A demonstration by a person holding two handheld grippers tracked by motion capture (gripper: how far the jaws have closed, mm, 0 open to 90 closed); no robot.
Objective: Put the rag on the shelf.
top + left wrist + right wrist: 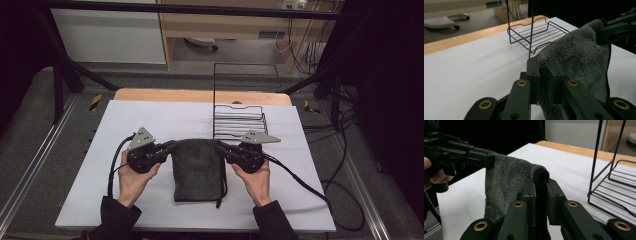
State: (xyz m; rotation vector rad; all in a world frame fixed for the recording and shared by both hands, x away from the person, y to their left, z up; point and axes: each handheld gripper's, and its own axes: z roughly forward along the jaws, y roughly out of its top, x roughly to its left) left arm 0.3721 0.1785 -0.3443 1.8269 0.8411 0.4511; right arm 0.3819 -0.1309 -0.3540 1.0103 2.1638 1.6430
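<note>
Pinching grey towel (198,167) corners, both grippers' fingers (533,75) closed.

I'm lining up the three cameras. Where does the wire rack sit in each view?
High view: the wire rack stands right of centre, beyond the grey towel.
Left gripper view: upper middle, behind the towel.
Right gripper view: far right edge.
Shared landmark: the towel, pinched at its top corners by both grippers.

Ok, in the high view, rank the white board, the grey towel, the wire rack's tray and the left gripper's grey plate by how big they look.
1. White board, by far the largest.
2. Grey towel.
3. Wire rack's tray, a little smaller than the towel; it lies farther from the camera, so this order is unsure.
4. Left gripper's grey plate, smallest.
</note>
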